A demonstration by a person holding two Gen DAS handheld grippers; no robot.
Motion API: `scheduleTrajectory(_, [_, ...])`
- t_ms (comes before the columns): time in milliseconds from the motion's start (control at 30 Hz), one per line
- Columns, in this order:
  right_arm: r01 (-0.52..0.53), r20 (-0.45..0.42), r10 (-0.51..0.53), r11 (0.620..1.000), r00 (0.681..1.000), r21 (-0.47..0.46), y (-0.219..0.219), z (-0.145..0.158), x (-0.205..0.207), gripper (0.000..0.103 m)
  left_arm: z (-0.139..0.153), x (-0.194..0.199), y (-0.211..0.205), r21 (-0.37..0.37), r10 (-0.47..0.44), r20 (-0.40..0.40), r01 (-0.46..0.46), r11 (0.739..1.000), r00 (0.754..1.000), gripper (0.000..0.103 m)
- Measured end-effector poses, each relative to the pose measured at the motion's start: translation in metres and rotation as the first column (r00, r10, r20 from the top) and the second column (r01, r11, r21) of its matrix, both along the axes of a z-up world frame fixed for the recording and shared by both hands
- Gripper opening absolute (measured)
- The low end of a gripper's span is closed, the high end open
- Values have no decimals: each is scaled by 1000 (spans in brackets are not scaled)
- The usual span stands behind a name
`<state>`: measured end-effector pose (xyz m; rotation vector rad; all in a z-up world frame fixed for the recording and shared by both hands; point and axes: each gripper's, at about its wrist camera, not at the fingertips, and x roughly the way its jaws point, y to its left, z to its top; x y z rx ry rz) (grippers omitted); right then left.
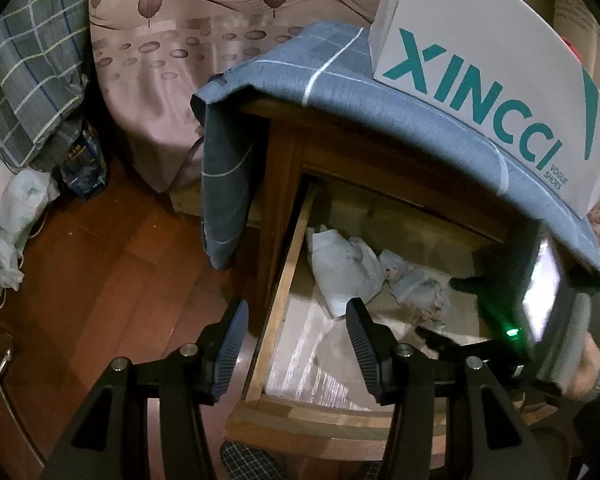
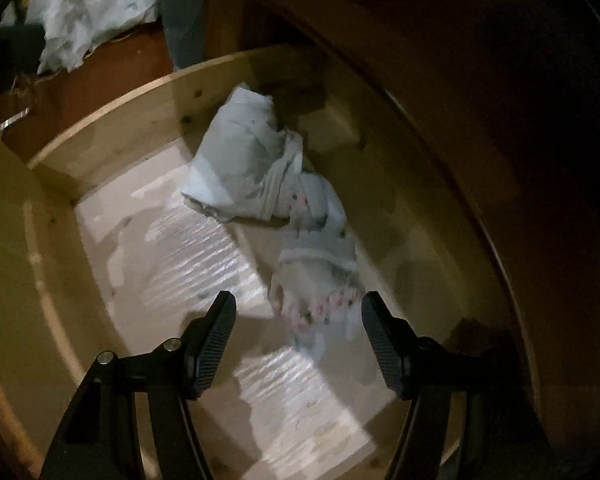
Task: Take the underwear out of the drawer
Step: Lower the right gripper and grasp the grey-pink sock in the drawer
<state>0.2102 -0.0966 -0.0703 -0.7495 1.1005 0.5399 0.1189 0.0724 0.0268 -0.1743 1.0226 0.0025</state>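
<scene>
Dim bedroom with reddish wood floor (image 1: pixel 112 248); wooden nightstand (image 1: pixel 284 168) under a blue checked cloth (image 1: pixel 380 92), topped by a white shoe box (image 1: pixel 480 64), its drawer (image 1: pixel 278 304) pulled out. Inside, on a shiny liner (image 2: pixel 204 248), two crumpled pale underwear pieces (image 2: pixel 252 160), touching. Left gripper (image 1: pixel 296 344) parted and empty over the drawer's corner; right gripper (image 2: pixel 298 340) down inside, parted, nearer piece's edge between the fingers without contact.

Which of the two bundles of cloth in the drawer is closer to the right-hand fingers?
The pink-dotted bundle, lying just ahead of the right-hand fingers. The plain pale bundle lies farther back in the drawer.
</scene>
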Motion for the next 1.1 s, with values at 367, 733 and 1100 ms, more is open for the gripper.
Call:
scheduleTrajectory(367, [-32, -7, 32, 999, 999, -38, -5, -37, 19, 62, -3, 4, -2, -9, -2, -13, 2, 1000, 1000, 52])
scheduleTrajectory(733, [-8, -37, 11, 997, 999, 77, -29, -39, 27, 65, -9, 8, -5, -7, -2, -34, 2, 1000, 999, 52])
scheduleTrajectory(1100, [67, -174, -42, 987, 984, 144, -47, -38, 28, 37, -10, 8, -8, 7, -5, -36, 5, 1000, 999, 52])
